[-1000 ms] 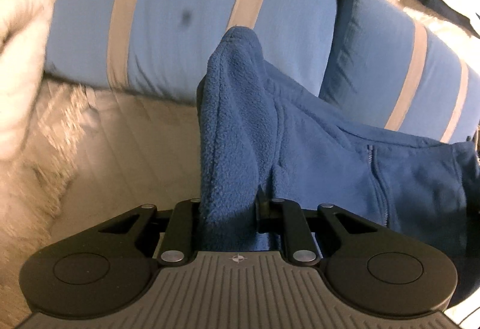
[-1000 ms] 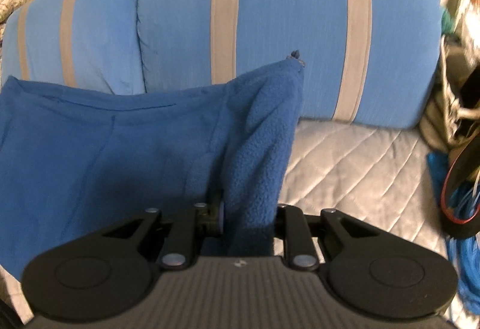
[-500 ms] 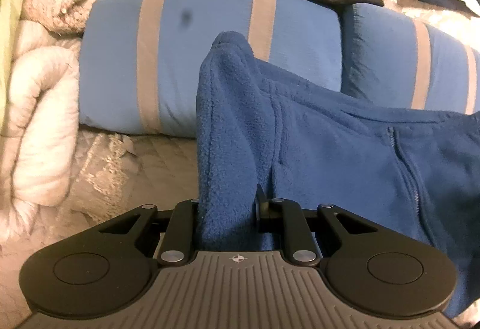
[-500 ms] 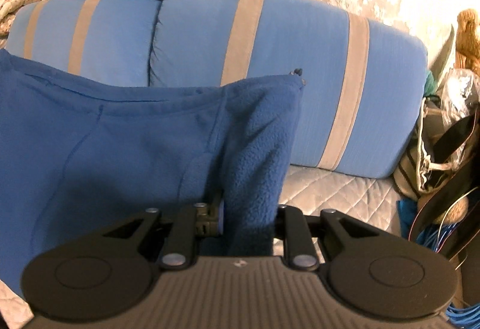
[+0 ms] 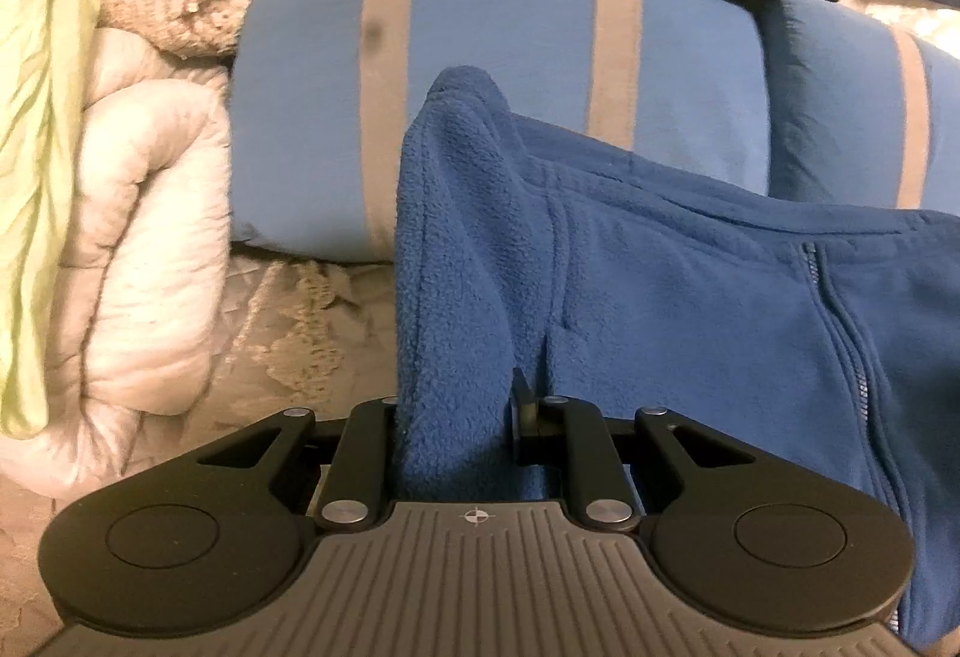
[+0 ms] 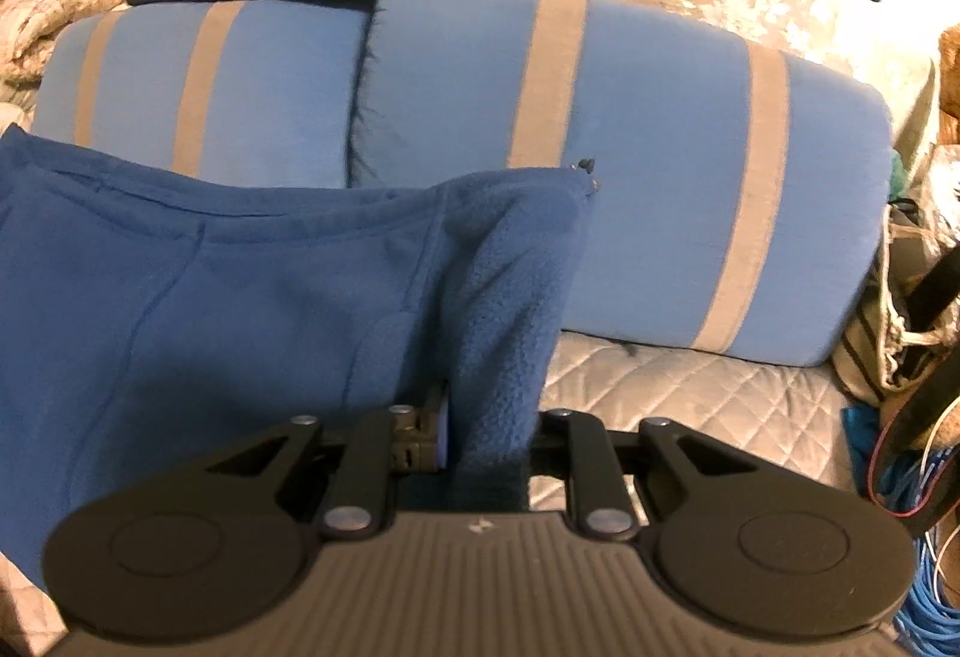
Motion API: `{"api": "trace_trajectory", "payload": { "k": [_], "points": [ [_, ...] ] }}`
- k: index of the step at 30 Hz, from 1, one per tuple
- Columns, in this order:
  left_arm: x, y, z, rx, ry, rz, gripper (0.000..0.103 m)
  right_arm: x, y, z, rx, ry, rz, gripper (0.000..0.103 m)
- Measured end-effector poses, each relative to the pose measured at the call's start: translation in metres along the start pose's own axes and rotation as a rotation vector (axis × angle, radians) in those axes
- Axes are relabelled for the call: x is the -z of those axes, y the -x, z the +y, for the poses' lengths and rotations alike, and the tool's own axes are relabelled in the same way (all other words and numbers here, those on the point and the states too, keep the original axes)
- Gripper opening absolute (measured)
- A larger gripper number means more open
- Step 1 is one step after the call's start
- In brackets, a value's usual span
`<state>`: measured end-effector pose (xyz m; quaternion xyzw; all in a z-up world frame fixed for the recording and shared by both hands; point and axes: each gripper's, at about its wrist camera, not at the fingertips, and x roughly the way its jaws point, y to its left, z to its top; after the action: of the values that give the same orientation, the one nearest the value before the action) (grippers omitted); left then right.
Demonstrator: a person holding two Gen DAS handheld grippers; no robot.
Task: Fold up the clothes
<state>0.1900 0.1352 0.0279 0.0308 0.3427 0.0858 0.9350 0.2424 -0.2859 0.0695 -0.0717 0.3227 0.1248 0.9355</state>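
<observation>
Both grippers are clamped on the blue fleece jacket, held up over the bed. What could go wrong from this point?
1. The left gripper and right gripper each pinch only a bunched corner of the blue fleece jacket; thick fleece might slip out.
2. The span between the grips sags and creases, so a fold made now could come out crooked.
3. The zipper hangs off-centre and may skew the fold line.

Warm, dim yellowish indoor light; strong fisheye bending at the edges; motion blur softens the striped pillows point(image 5: 480, 75) behind.
</observation>
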Motion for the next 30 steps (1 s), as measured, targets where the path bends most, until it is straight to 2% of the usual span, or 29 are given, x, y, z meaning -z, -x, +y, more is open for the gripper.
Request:
{"api": "trace_trajectory", "payload": {
  "k": [11, 16, 18, 19, 20, 21, 22, 23, 24, 26, 28, 30],
  "points": [
    [-0.012, 0.006, 0.064, -0.075, 0.021, 0.007, 0.020, -0.018, -0.014, 0.060, -0.078, 0.016, -0.007, 0.017],
    [-0.024, 0.014, 0.089, -0.122, -0.003, 0.009, 0.020, -0.032, -0.012, 0.092, -0.122, 0.025, -0.020, 0.016],
    [-0.025, 0.001, 0.095, -0.161, -0.044, 0.025, 0.023, -0.035, -0.014, 0.105, -0.135, 0.021, -0.018, 0.017],
    [-0.023, -0.013, 0.096, -0.192, -0.076, 0.040, 0.032, -0.036, -0.017, 0.111, -0.135, 0.019, -0.016, 0.019],
    [-0.021, -0.026, 0.098, -0.222, -0.109, 0.055, 0.045, -0.036, -0.022, 0.120, -0.126, 0.034, -0.018, 0.032],
    [-0.019, -0.040, 0.100, -0.253, -0.142, 0.070, 0.051, -0.034, -0.030, 0.130, -0.106, 0.066, -0.024, 0.045],
    [-0.016, -0.052, 0.099, -0.328, -0.174, 0.074, 0.053, -0.032, -0.038, 0.140, -0.082, 0.109, -0.026, 0.063],
    [-0.012, -0.065, 0.099, -0.403, -0.205, 0.078, 0.056, -0.029, -0.046, 0.150, -0.055, 0.163, -0.025, 0.093],
    [-0.009, -0.066, 0.099, -0.419, -0.208, 0.053, 0.059, -0.027, -0.052, 0.155, -0.036, 0.196, -0.025, 0.103],
    [-0.003, -0.069, 0.100, -0.450, -0.214, 0.001, 0.074, -0.021, -0.050, 0.152, -0.055, 0.193, -0.032, 0.103],
    [0.001, -0.066, 0.109, -0.421, -0.131, -0.020, 0.076, -0.015, -0.045, 0.142, -0.087, 0.176, -0.027, 0.103],
    [0.008, -0.065, 0.117, -0.341, -0.058, -0.029, 0.076, -0.005, -0.041, 0.129, -0.095, 0.159, -0.029, 0.103]
  ]
}}
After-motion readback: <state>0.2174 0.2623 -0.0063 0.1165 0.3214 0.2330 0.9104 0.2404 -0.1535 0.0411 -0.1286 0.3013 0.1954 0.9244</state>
